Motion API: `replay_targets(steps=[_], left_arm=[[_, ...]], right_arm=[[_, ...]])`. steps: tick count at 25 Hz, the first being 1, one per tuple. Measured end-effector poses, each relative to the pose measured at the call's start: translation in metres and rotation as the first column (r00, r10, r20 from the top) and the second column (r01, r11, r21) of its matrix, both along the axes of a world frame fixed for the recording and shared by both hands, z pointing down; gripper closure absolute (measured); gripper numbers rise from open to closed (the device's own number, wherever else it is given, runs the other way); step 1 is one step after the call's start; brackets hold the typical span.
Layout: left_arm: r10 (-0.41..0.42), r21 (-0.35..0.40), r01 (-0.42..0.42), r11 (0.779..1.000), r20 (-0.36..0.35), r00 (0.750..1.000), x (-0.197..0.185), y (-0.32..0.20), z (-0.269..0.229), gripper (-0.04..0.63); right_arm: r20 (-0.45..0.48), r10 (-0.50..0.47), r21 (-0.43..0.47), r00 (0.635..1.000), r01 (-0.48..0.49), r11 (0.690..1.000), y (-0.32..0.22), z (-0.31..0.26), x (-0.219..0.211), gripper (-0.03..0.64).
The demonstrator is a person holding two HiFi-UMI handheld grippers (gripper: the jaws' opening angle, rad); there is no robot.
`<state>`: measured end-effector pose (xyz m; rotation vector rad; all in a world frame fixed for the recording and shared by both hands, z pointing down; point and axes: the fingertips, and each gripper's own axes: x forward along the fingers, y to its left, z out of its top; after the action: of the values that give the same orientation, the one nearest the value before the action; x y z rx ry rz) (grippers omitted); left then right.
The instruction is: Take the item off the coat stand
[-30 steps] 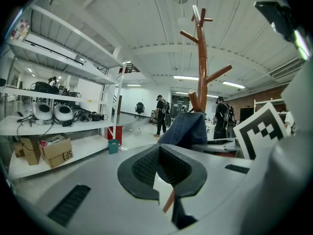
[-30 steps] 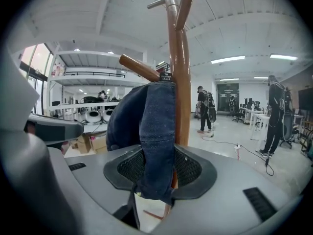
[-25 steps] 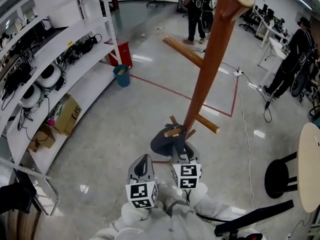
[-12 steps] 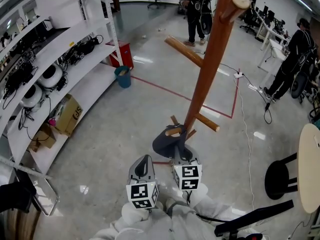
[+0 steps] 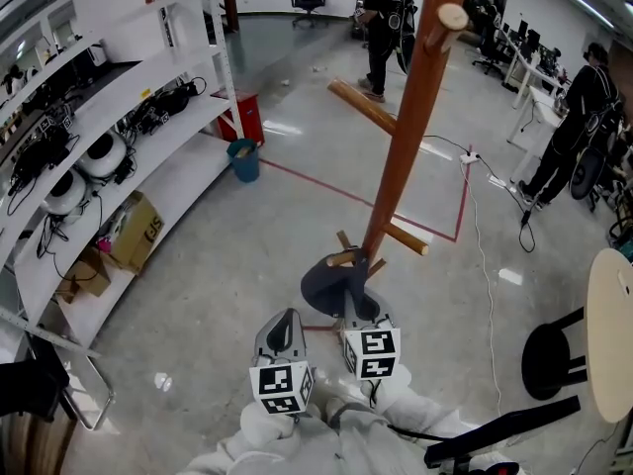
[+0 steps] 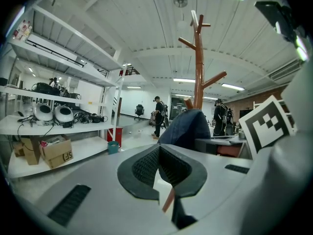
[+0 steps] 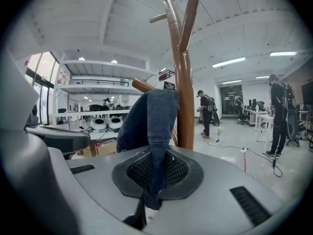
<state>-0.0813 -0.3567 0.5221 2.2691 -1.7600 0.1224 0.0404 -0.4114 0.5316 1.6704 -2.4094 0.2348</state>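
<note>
A dark blue cap [image 5: 331,283] hangs on a low peg of the brown wooden coat stand [image 5: 401,156]. My right gripper [image 5: 354,310] reaches up to it from below. In the right gripper view a strip of the cap [image 7: 146,121] runs down between the pads. The right gripper [image 7: 155,180] is still closing the last bit, and the pads press on the fabric. My left gripper [image 5: 284,327] hovers just left of the right one, apart from the cap. In the left gripper view the left gripper [image 6: 159,168] has its tips together with nothing between them. The cap [image 6: 183,129] and stand [image 6: 198,62] lie ahead of it.
White shelving [image 5: 119,117] with helmets, cables and a cardboard box [image 5: 134,228] runs along the left. A teal bin [image 5: 243,158] stands by it. A black stool [image 5: 554,349] and a round table edge [image 5: 608,315] are at the right. People stand at the back and far right.
The right gripper's jaws have closed on the cap. Both grippers stay in nearly the same place, and the view has tilted slightly.
</note>
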Motion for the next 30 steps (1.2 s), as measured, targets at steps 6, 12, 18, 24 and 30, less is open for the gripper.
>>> replay_targets(steps=[6,12,18,24,30], left_arm=[[-0.003,0.014,0.003,1.000,-0.010,1.000,0.001,0.005,-0.005,0.595],[-0.015,0.025,0.015,1.000,-0.018,1.000,-0.003,0.011,-0.008,0.595],[-0.027,0.034,0.028,0.999,-0.027,0.999,-0.007,0.015,-0.011,0.595],[-0.051,0.036,0.052,0.998,-0.029,0.998,-0.015,0.022,-0.012,0.595],[-0.084,0.046,0.085,0.995,-0.031,0.996,-0.028,0.028,-0.015,0.595]], right_arm=[[-0.002,-0.014,0.039,1.000,0.014,0.999,0.003,-0.015,-0.002,0.600],[0.002,-0.043,0.062,0.999,0.042,0.997,0.008,-0.027,-0.013,0.601],[0.012,-0.057,0.092,0.998,0.055,0.994,0.010,-0.037,-0.021,0.600],[-0.002,-0.089,0.117,0.996,0.089,0.989,0.016,-0.047,-0.033,0.601],[0.004,-0.123,0.119,0.992,0.121,0.985,0.024,-0.049,-0.045,0.601]])
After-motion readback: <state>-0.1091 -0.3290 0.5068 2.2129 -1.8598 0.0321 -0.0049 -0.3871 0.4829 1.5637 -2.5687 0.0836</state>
